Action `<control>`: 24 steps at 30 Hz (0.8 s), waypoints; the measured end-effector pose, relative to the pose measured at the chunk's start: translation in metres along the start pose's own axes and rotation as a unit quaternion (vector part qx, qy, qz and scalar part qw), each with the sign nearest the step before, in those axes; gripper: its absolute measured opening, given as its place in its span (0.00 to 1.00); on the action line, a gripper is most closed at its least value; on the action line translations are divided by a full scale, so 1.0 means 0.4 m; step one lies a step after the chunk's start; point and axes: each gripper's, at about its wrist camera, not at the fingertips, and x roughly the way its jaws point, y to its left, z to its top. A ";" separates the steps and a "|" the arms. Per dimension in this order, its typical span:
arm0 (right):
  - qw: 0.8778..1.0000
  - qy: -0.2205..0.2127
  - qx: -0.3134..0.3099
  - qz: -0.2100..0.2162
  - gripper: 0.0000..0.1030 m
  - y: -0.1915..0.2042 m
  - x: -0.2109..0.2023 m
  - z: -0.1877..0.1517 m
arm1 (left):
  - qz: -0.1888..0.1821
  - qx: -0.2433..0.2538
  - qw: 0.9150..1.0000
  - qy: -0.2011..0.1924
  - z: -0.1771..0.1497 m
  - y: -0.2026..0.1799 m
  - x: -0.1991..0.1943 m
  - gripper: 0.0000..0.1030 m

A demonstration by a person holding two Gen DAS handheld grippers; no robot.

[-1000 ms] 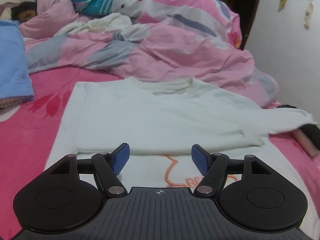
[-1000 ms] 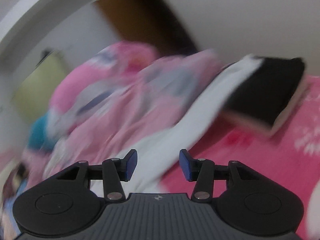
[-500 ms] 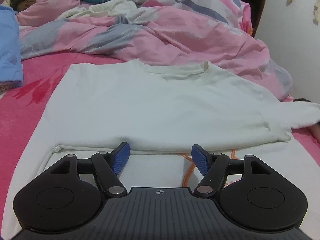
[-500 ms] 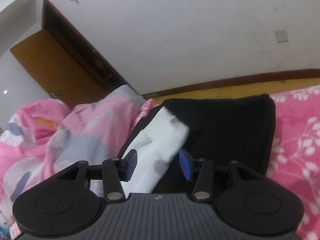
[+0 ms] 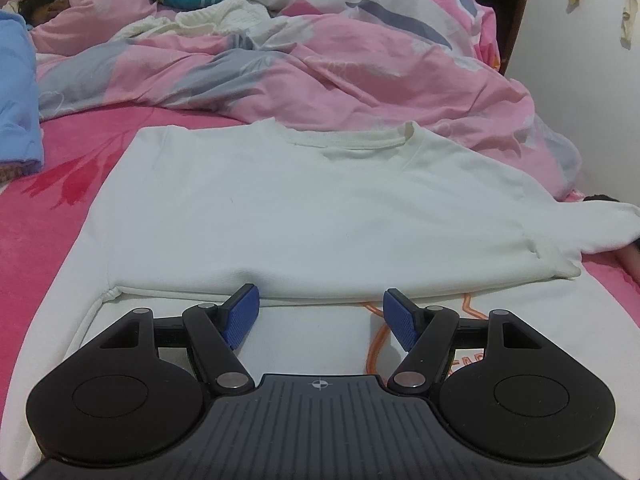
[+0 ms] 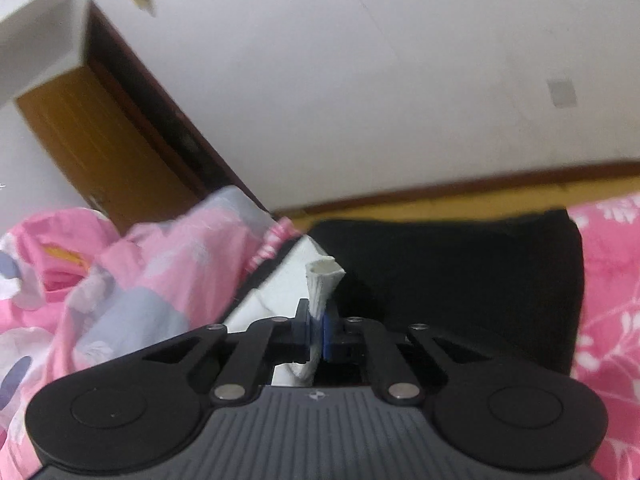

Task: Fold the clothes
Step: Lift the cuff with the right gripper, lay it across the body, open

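A white long-sleeved sweatshirt [image 5: 304, 208] lies flat on the pink bed, neck away from me, its hem folded up so an orange print shows below the fold. One sleeve [image 5: 600, 228] stretches off to the right. My left gripper [image 5: 319, 310] hovers open just in front of the folded edge, nothing between its blue pads. In the right wrist view my right gripper [image 6: 316, 334] is shut on the white sleeve cuff [image 6: 322, 284], which sticks up pinched between the pads, over a black folded cloth [image 6: 460, 276].
A rumpled pink and grey quilt [image 5: 320, 60] piles up behind the sweatshirt, with a person lying under it at the far left. A blue cloth [image 5: 16, 92] lies at the left. The white wall [image 6: 400, 80] and a wooden door [image 6: 92, 140] are close on the right.
My right gripper swung over to the sleeve end by the black cloth and closed on the cuff. The left gripper dropped closer to the folded hem, then stayed still and open.
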 end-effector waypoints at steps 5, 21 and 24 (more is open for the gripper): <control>0.993 -0.020 -0.072 0.087 0.04 0.106 -0.107 -0.027 | -0.008 -0.015 1.000 -0.009 0.002 0.007 -0.007 0.67; 0.871 0.217 -0.250 0.364 0.09 0.626 -0.420 -0.601 | -0.081 -0.098 0.991 -0.035 0.035 0.044 -0.115 0.67; 0.849 0.319 -0.230 0.353 0.19 0.627 -0.381 -0.749 | -0.094 -0.094 0.991 -0.022 0.026 0.049 -0.105 0.67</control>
